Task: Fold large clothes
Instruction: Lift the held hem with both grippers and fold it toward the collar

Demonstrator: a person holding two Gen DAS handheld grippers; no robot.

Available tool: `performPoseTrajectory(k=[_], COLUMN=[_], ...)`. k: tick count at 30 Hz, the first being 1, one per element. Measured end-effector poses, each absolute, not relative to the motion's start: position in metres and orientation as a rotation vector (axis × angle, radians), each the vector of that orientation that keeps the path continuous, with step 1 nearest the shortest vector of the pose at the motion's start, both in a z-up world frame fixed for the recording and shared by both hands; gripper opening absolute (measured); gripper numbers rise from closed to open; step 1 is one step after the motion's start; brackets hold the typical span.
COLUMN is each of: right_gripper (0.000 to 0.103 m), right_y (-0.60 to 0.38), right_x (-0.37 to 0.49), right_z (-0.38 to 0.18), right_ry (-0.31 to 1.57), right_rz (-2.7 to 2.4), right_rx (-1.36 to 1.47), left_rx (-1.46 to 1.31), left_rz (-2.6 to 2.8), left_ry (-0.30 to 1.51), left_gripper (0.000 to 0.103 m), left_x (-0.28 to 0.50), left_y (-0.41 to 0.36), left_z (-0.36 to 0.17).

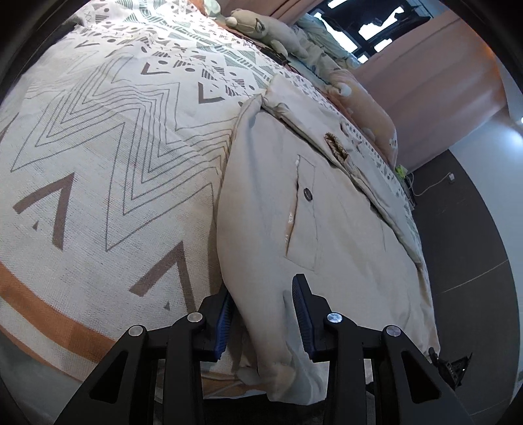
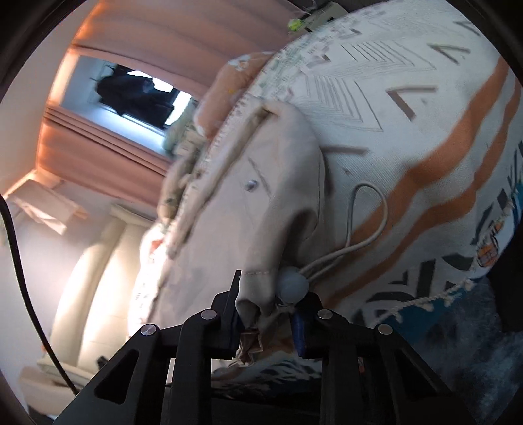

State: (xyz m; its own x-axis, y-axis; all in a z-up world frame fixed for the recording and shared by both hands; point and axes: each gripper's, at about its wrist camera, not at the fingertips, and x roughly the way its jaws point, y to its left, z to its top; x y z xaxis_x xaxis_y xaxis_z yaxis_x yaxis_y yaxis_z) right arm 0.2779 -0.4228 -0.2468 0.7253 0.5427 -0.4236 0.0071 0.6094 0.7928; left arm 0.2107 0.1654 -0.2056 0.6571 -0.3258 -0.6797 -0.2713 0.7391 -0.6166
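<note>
A large beige coat (image 1: 343, 212) with a buttoned pocket (image 1: 305, 209) lies flat along the right side of a patterned bed cover (image 1: 114, 147). My left gripper (image 1: 264, 320) is shut on the coat's thick near hem, with bunched fabric filling the gap between its blue pads. In the right wrist view the same coat (image 2: 235, 209) stretches away. My right gripper (image 2: 268, 304) is shut on another corner of the hem, beside a round grey toggle (image 2: 294, 284). A pale drawstring cord (image 2: 369, 209) loops from the toggle over the cover (image 2: 408, 114).
A grey plush toy (image 1: 258, 26) and an orange quilt (image 1: 369, 111) lie at the head of the bed. Pink curtains (image 1: 441, 81) hang beyond. Dark floor (image 1: 474, 229) runs along the bed's right edge. A black cable (image 2: 19, 261) hangs at the left.
</note>
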Motion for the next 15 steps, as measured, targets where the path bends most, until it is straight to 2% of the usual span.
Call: performPoseTrajectory(k=[4, 8, 15], right_gripper=[0.027, 0.035, 0.035], right_y=[-0.418, -0.409, -0.411], right_x=[0.281, 0.297, 0.307], right_z=[-0.238, -0.252, -0.258], right_ry=[0.698, 0.784, 0.756], right_rz=[0.359, 0.31, 0.327], right_rx=[0.847, 0.843, 0.927], left_rx=[-0.779, -0.806, -0.82], left_rz=[-0.061, -0.055, -0.04], left_ry=[0.884, 0.886, 0.895], left_gripper=[0.037, 0.037, 0.035], left_x=[0.204, 0.205, 0.221], left_y=[0.16, 0.16, 0.16], left_z=[-0.211, -0.213, -0.214])
